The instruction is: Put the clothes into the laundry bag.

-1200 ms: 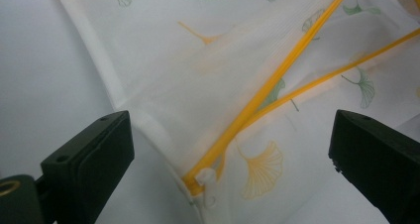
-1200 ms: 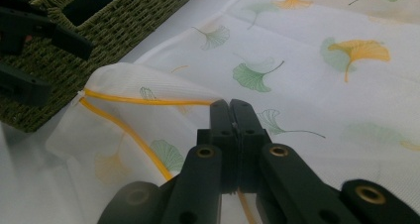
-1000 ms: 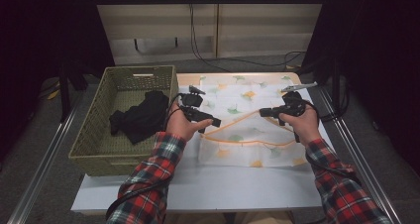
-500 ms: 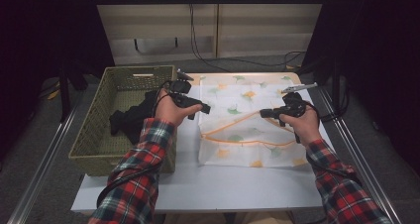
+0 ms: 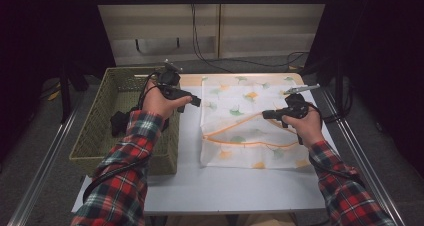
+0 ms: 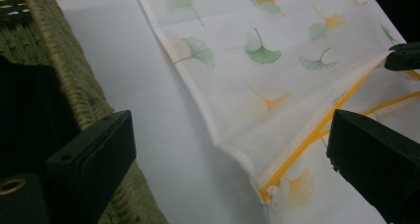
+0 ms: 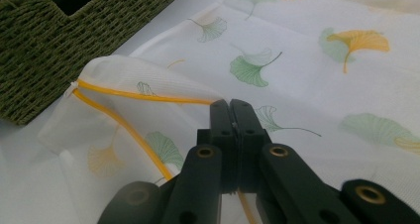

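Open hand-held gripper (image 6: 233, 164) above white table (image 6: 148, 110), leaf-print mesh bag (image 6: 262, 75), wicker basket (image 6: 64, 85) alongside

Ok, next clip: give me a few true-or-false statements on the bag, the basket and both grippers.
1. The right gripper is shut on the mesh bag at its orange-trimmed opening. True.
2. The left gripper holds the dark garment. False: its jaws stand open with nothing between them; the dark garment lies in the basket.
3. The woven basket stands to the left of the bag. True.
4. The bag is zipped flat. False: its mouth is lifted open.
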A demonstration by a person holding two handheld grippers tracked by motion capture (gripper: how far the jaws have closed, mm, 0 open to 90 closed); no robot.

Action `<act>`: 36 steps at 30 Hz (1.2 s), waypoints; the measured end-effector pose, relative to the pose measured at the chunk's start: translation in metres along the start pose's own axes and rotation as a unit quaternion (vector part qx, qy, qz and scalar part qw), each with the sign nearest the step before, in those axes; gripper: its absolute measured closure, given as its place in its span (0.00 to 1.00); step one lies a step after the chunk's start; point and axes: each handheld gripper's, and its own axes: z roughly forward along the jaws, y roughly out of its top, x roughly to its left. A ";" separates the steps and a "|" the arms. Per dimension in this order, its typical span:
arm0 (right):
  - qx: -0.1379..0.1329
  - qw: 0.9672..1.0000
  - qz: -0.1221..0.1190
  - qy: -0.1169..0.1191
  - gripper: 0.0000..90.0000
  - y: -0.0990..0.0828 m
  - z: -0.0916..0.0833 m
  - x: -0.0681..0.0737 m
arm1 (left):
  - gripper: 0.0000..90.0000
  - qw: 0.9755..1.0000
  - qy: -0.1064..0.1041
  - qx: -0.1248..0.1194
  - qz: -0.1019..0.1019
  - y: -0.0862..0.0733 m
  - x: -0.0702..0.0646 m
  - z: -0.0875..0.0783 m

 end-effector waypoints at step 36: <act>0.007 1.000 0.000 -0.001 1.00 -0.003 0.004 0.002 | 0.05 0.996 0.070 0.007 -0.052 -0.030 0.088 -0.028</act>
